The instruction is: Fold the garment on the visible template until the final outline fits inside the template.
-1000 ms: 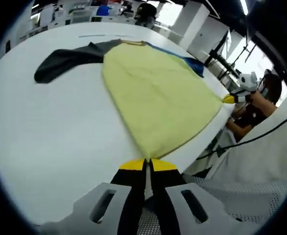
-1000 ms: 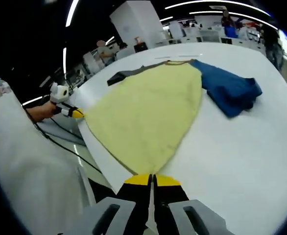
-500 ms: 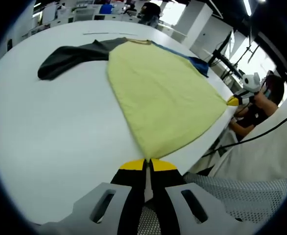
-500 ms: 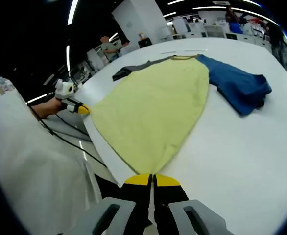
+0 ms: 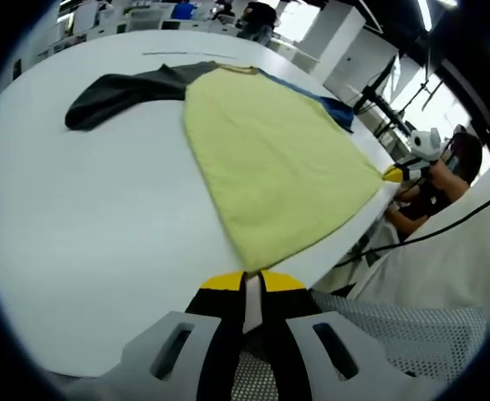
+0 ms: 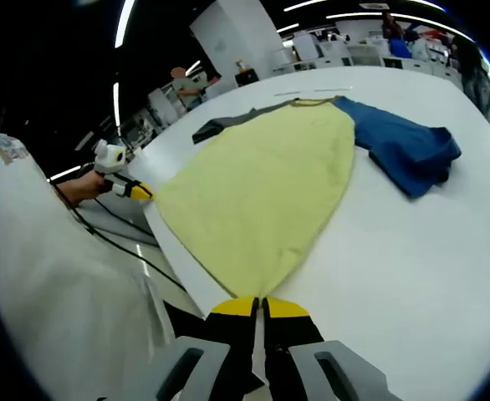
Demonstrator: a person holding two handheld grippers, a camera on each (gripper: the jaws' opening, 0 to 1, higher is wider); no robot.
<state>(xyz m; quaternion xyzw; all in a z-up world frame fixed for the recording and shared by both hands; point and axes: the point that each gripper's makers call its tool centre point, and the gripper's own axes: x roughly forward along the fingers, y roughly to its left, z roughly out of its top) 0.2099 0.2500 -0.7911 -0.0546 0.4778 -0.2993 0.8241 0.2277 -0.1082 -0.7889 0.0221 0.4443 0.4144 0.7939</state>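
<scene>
Shirt (image 5: 270,159) lies flat on the white table (image 5: 86,234), yellow body toward the near edge, dark sleeve (image 5: 119,88) out to one side and blue sleeve (image 6: 404,150) to the other. Left hand-held gripper (image 5: 252,282) has its jaws together on one hem corner at the table edge, and the right hand-held gripper (image 6: 260,307) is likewise clamped on the opposite hem corner. Each one also shows small at the far hem corner in the other's view, held by a hand (image 6: 82,185); the template is probably the faint line near the collar, too small to be sure.
</scene>
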